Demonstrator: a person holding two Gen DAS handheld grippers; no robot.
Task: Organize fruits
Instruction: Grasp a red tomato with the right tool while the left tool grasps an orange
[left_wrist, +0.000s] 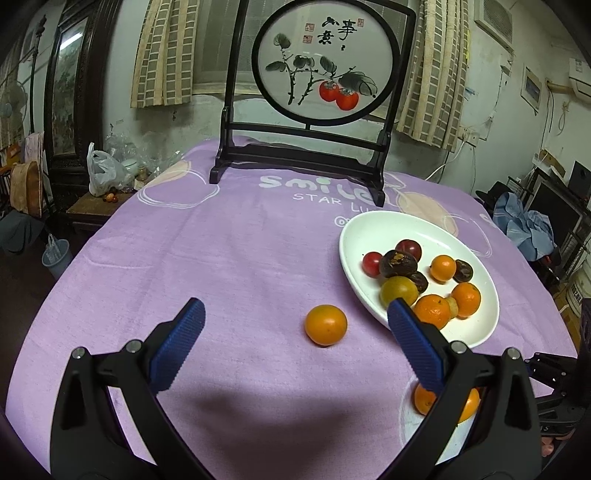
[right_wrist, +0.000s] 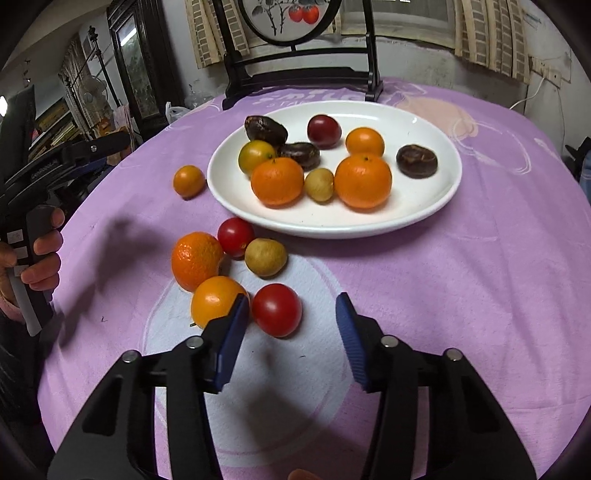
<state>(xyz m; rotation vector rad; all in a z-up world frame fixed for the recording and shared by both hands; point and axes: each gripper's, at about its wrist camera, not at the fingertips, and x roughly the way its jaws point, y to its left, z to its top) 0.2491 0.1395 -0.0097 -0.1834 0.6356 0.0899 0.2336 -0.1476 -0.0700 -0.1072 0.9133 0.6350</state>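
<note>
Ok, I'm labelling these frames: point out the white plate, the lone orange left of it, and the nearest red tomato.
white plate (right_wrist: 424, 218): right wrist view, bare front rim.
lone orange (left_wrist: 325, 325): left wrist view, middle of its skin.
red tomato (right_wrist: 277, 309): right wrist view, centre of its top.

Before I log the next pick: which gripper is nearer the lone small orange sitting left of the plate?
Left. The left gripper is open with the small orange just ahead between its fingers; the right gripper sits back by the loose fruit pile.

Dim indoor light from above; soft shadows pool beneath each tool on the table (left_wrist: 221, 258); fisheye edges warp, darken.
</note>
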